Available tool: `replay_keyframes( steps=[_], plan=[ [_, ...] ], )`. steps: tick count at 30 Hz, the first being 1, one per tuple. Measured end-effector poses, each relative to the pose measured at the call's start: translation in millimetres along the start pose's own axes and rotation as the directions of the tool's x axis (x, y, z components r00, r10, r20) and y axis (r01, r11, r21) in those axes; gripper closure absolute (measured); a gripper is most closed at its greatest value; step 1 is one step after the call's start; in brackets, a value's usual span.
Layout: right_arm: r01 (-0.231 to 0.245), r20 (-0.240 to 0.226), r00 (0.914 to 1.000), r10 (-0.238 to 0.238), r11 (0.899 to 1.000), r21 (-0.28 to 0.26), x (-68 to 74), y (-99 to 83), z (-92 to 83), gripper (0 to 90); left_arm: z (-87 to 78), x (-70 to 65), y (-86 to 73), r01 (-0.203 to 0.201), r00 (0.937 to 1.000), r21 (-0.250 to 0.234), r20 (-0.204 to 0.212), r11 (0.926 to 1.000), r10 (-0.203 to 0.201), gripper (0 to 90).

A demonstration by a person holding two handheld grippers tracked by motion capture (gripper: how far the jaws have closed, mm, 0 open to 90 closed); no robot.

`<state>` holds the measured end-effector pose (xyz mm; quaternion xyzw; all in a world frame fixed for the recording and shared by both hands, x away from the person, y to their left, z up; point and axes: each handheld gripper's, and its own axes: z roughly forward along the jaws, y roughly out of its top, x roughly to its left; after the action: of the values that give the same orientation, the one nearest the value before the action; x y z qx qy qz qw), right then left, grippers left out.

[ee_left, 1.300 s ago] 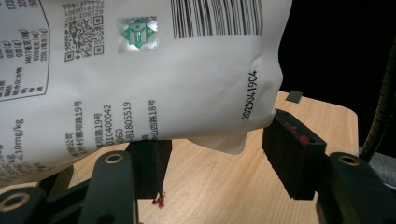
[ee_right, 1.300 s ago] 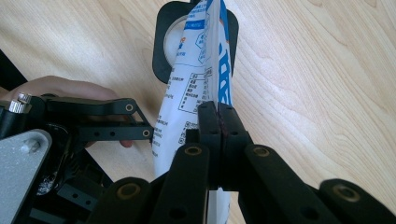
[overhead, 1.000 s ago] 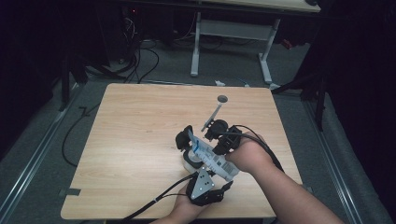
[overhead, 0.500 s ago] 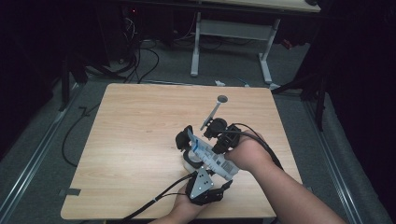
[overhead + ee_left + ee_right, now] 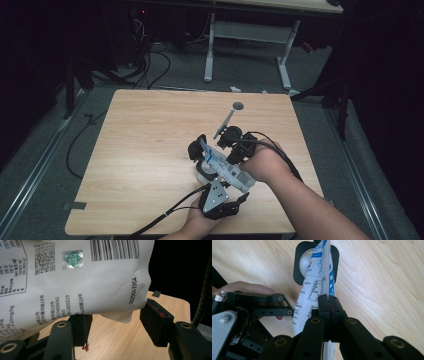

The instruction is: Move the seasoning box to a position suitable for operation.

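Near the front middle of the wooden worktop [image 5: 150,150], a white printed pouch [image 5: 225,167] is held up off the wood between the two claws. The right claw [image 5: 329,307] has its jaws pressed together on the pouch's edge, pinching the thin film so that the pouch hangs away from it towards a round white cup in a black square holder [image 5: 302,263] standing on the wood; the far end of the pouch sits right over that cup, though whether it touches cannot be told. The left claw [image 5: 117,322] is spread, with the lower corner of the pouch [image 5: 75,285] hanging between its jaws; the right-hand jaw seems to meet the corner's edge, while the left-hand one passes behind the film, so a firm grip cannot be confirmed. In the high view the left claw [image 5: 200,155] comes in from the bottom edge and the right claw [image 5: 231,142] from the right, wrists close together. A grey rod with a round end [image 5: 227,120] lies farther back on the worktop.
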<state>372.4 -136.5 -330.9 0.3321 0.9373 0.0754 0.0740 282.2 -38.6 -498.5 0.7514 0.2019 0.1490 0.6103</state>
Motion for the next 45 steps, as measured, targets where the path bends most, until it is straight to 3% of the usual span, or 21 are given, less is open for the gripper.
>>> replay_keyframes(
  steps=[45],
  plan=[
    [0.01,0.008,0.9999,-0.01,1.0,-0.005,0.0,4.6,-3.9,90.0,-1.7,1.4,4.0,0.0,1.0,-0.017,-0.006,0.9999,0.0,44.9]
  ],
)
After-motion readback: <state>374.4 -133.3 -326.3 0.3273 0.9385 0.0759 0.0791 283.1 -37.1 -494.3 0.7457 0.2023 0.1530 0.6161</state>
